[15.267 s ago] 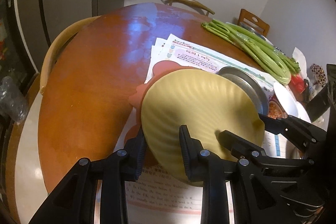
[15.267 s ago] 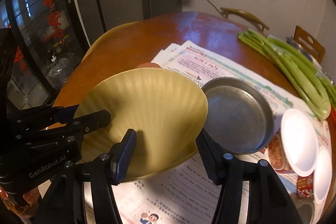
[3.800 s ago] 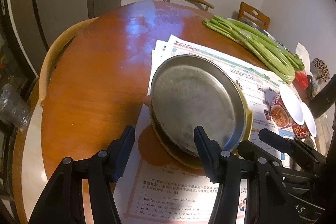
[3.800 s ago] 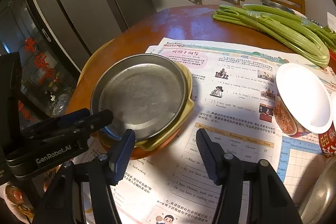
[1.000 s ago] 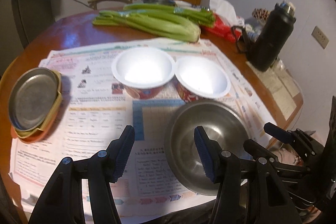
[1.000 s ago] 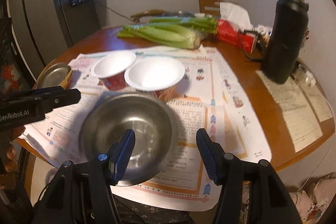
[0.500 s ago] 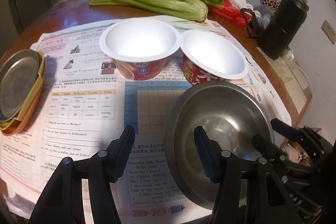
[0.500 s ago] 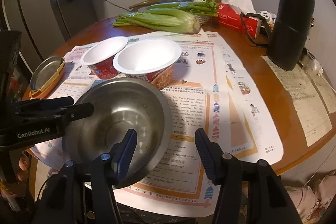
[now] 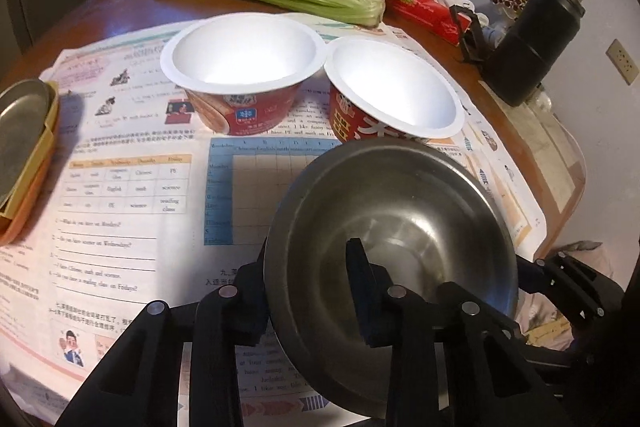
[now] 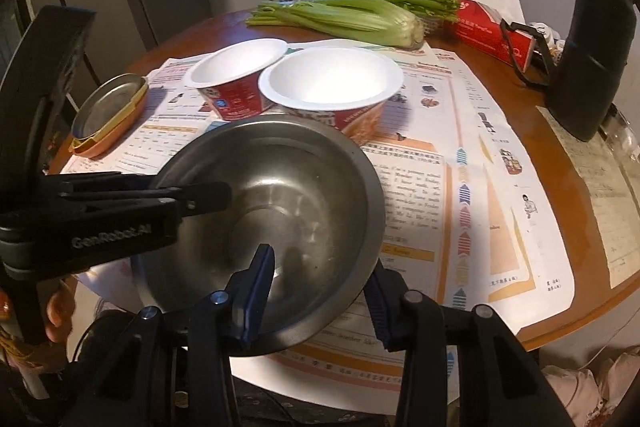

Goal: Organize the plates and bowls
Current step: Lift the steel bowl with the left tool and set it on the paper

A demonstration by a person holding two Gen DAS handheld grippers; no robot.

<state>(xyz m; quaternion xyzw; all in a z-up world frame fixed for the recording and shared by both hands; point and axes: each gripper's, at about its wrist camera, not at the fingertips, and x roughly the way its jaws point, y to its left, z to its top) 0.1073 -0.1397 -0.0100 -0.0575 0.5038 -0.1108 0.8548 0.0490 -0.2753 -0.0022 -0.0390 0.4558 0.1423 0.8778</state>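
Steel bowl (image 9: 400, 227): now tilted, nearer you, at 6 o'clock of both paper bowls (image 9: 244, 67).
Left gripper (image 9: 308, 291): you've clamped its rim.
Right gripper (image 10: 320, 275): also straddles the rim; grip unclear.

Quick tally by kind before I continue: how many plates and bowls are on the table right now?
Steel bowl, gripped by both grippers (left, right): 1
Paper bowls (one, the other): 2
Stacked plates (steel, yellow, orange): 3
Total: 6
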